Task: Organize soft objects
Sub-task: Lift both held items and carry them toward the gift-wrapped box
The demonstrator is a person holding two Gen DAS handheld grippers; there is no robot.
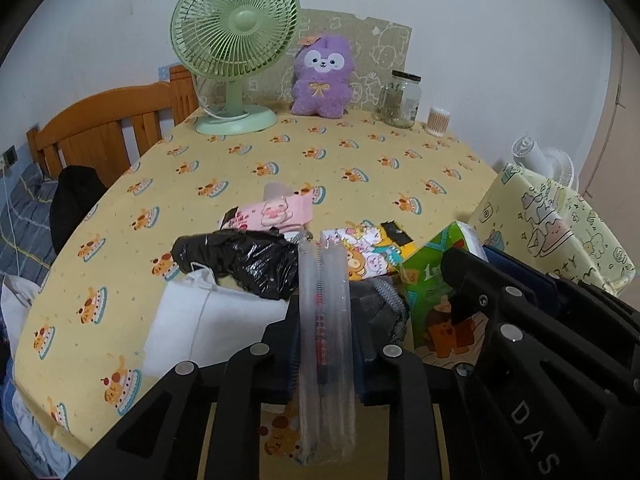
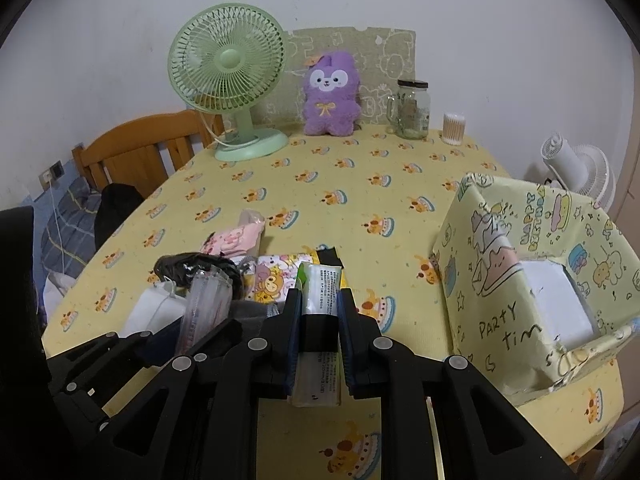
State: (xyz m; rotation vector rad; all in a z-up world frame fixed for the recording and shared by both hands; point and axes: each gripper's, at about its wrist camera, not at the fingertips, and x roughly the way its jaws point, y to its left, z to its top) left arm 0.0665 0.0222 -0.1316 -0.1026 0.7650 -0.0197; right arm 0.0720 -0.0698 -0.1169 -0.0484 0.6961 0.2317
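Note:
My left gripper [image 1: 325, 332] is shut on a long clear plastic packet [image 1: 325, 288] with red print, held upright over the pile. My right gripper [image 2: 320, 300] is shut on a green-and-white tissue pack [image 2: 320, 280], just right of the pile. The left gripper [image 2: 200, 330] and its clear packet [image 2: 206, 300] also show at the left of the right wrist view. The pile on the yellow tablecloth [image 1: 360, 176] holds a black plastic bag [image 1: 248, 260], a white cloth [image 1: 200, 320], a pink cartoon packet [image 1: 276, 210], a colourful cartoon packet [image 1: 362, 250] and a grey fabric piece [image 1: 380, 304].
An open box wrapped in party paper [image 2: 520, 264] stands at the right, with something white inside. At the back stand a green fan [image 2: 228, 76], a purple plush [image 2: 330, 96], a glass jar [image 2: 412, 110] and a cotton-swab tub [image 2: 454, 128]. A wooden chair [image 2: 140, 152] stands left.

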